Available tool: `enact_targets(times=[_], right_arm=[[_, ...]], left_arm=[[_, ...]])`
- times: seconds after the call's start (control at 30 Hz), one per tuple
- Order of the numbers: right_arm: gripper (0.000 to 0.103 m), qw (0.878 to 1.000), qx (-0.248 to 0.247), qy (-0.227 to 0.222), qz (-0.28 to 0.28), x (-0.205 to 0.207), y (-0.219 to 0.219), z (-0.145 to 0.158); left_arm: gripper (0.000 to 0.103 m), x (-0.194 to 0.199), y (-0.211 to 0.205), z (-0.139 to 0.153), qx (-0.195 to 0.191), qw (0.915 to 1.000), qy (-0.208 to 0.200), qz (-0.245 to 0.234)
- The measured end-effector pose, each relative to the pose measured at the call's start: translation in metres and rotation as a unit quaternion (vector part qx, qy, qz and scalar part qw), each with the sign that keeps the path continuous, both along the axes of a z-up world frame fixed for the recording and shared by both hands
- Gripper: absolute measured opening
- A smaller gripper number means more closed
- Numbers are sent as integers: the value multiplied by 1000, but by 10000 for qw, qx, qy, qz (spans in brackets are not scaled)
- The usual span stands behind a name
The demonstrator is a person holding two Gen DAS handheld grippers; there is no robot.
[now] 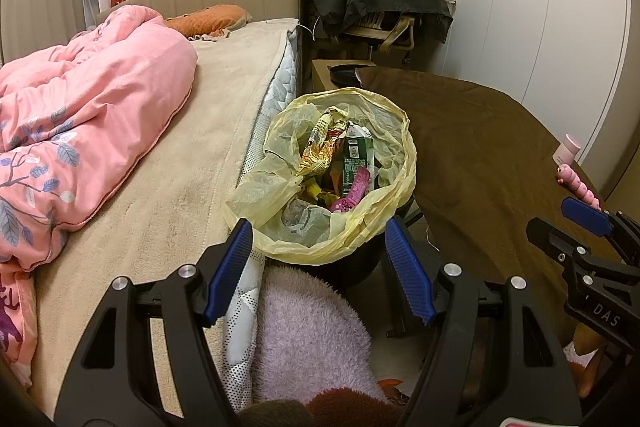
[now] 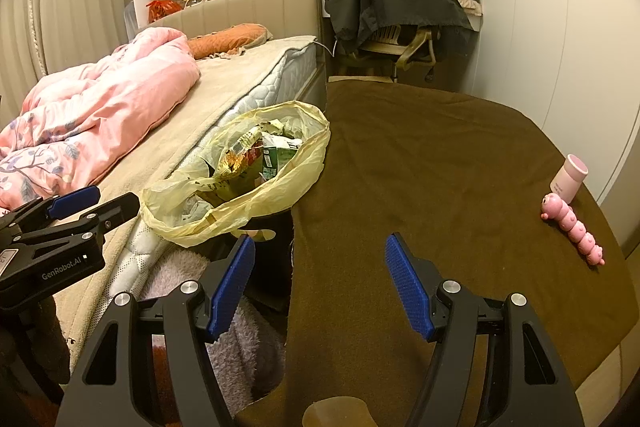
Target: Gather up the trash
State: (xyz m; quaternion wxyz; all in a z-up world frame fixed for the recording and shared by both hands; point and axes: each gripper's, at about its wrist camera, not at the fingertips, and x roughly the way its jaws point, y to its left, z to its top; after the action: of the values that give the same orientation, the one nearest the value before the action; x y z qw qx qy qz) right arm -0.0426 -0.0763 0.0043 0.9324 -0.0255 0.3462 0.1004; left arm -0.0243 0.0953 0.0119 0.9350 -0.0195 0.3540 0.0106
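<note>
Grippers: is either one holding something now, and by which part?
No. Left gripper and right gripper are both open, with nothing between their fingers.

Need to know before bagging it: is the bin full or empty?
Nearly full: wrappers and a green carton pile up close to the yellow bag's rim.

The bin liner (image 1: 362,227) is translucent pale yellow. It contains a green carton (image 1: 354,151) and a gold-and-red printed wrapper (image 1: 320,147). The duvet (image 1: 92,99) is pink with a blue-grey leaf pattern. The table cloth (image 2: 440,163) is dark brown. The caterpillar toy (image 2: 574,227) is pink. Gripper pads (image 2: 404,279) are blue, apparently ribbed.
</note>
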Motion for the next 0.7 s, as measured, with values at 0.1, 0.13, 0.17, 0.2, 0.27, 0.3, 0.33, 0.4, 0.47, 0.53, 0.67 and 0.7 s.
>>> enact_targets(times=[0.1,0.13,0.17,0.2,0.27,0.3,0.33,0.4,0.47,0.53,0.67,0.7], right_arm=[[64,10000,-1,-1,1,0,0,0],[64,10000,0,-4,2,0,0,0],[64,10000,-4,-6,2,0,0,0],[64,10000,-6,-7,-2,0,0,0],[64,10000,3,-7,-1,0,0,0],[64,10000,7,-13,-6,-1,1,1],[64,10000,9,-22,-14,-2,1,2],[64,10000,14,-38,-19,-2,2,3],[64,10000,10,-54,-18,-3,4,4],[64,10000,-8,-75,-23,-4,4,4],[64,9999,-6,-119,-31,-4,5,5],[64,9999,10,-128,-42,-4,4,5]], left_arm=[[65,0,0,0,2,10000,-9,11],[65,0,1,0,-3,10000,-8,12],[65,0,1,0,-6,10000,-8,11],[65,0,1,0,0,10000,-9,7],[65,0,1,1,11,10000,-15,20],[65,-1,1,1,18,10000,-24,22],[65,-1,2,2,28,10000,-33,28],[65,-2,0,3,48,10000,-47,41],[65,-2,-2,4,75,9999,-51,45],[65,-2,-2,4,85,9999,-50,37],[65,-4,-6,2,120,9999,-65,9],[65,-4,-6,2,113,9999,-58,-6]])
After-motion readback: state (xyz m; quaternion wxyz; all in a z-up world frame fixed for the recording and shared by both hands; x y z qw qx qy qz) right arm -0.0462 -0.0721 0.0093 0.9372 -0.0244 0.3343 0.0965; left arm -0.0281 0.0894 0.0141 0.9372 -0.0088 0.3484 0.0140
